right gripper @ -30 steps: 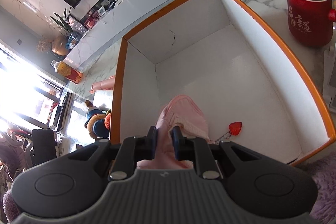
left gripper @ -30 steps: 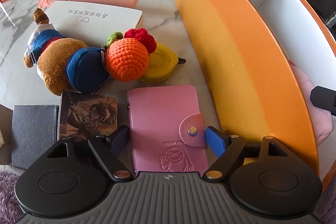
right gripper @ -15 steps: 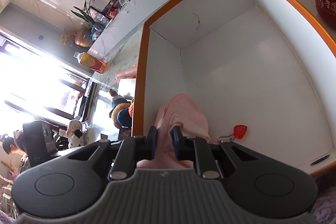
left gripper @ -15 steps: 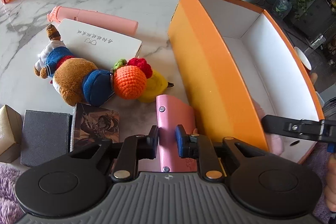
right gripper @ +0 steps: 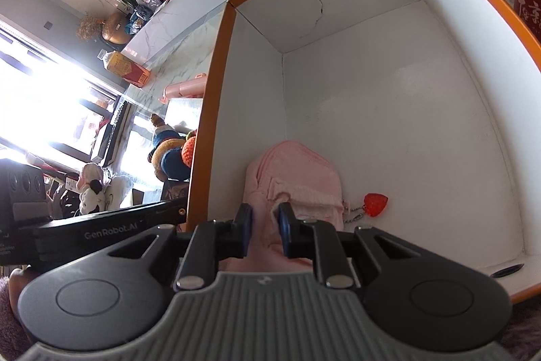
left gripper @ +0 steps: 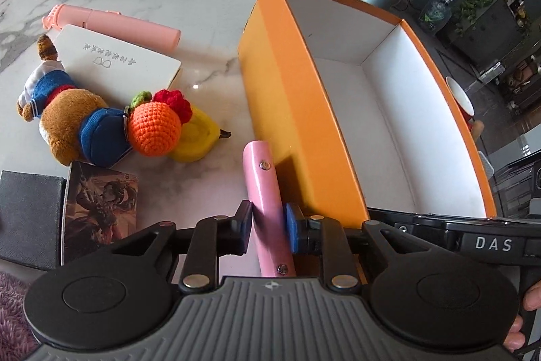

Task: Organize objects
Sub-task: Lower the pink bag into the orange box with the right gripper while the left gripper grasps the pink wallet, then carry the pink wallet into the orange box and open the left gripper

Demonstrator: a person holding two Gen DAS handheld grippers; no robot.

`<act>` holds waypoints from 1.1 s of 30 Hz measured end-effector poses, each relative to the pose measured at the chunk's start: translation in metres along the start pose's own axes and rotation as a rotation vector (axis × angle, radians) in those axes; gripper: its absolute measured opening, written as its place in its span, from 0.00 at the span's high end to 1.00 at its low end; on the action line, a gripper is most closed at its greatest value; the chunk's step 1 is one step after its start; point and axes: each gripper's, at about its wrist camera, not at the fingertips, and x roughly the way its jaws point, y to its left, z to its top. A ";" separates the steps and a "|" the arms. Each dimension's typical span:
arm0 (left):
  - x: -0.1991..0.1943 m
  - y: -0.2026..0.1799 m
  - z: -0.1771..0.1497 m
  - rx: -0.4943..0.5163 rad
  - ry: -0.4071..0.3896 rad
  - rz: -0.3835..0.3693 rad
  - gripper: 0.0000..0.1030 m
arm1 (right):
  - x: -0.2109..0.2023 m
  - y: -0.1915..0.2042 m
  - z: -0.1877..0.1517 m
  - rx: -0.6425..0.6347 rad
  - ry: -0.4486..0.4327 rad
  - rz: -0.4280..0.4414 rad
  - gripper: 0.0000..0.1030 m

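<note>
Biggest risk imo: the left gripper pinches the pink wallet edge-on, just outside the box by its orange wall, so the wallet could clip the rim going over, or twist and slip out of that narrow grip. The right gripper is already down inside the box, closed on the pink pouch, so the 2 tools could bump there. The box holds just the pouch and its red charm, both near its front corner.
</note>
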 end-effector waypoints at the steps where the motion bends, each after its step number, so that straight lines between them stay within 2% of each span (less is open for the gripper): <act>1: 0.004 0.000 0.001 0.004 0.001 0.001 0.74 | 0.002 -0.001 0.001 0.006 0.008 0.001 0.80; 3: 0.007 -0.002 0.002 0.014 -0.004 0.013 0.76 | 0.008 0.000 0.002 0.010 0.027 -0.007 0.73; 7: -0.001 0.005 -0.001 -0.010 -0.007 0.001 0.77 | 0.019 -0.003 0.001 0.065 0.040 0.048 0.76; 13: -0.023 0.013 0.001 -0.019 -0.037 -0.014 0.78 | 0.017 -0.018 0.001 0.242 0.025 0.254 0.82; 14: -0.023 0.014 0.001 -0.023 -0.036 -0.017 0.78 | 0.017 -0.021 0.002 0.261 0.027 0.263 0.82; 17: -0.022 0.013 0.000 -0.021 -0.038 -0.018 0.78 | 0.023 -0.022 0.004 0.265 0.074 0.189 0.81; 21: -0.032 0.015 0.002 -0.043 -0.077 -0.017 0.79 | 0.035 -0.018 0.003 0.244 0.129 0.158 0.75; 26: -0.066 0.009 0.010 -0.044 -0.170 -0.021 0.79 | 0.033 -0.007 0.003 0.186 0.108 0.120 0.74; 27: -0.073 0.007 0.012 -0.040 -0.190 -0.025 0.79 | 0.030 -0.007 0.004 0.159 0.098 0.107 0.69; 30: -0.093 -0.005 0.017 -0.015 -0.251 -0.039 0.79 | 0.022 -0.001 0.003 0.104 0.069 0.083 0.62; 33: -0.103 -0.019 0.024 0.007 -0.284 -0.071 0.79 | 0.018 -0.004 0.003 0.113 0.066 0.097 0.61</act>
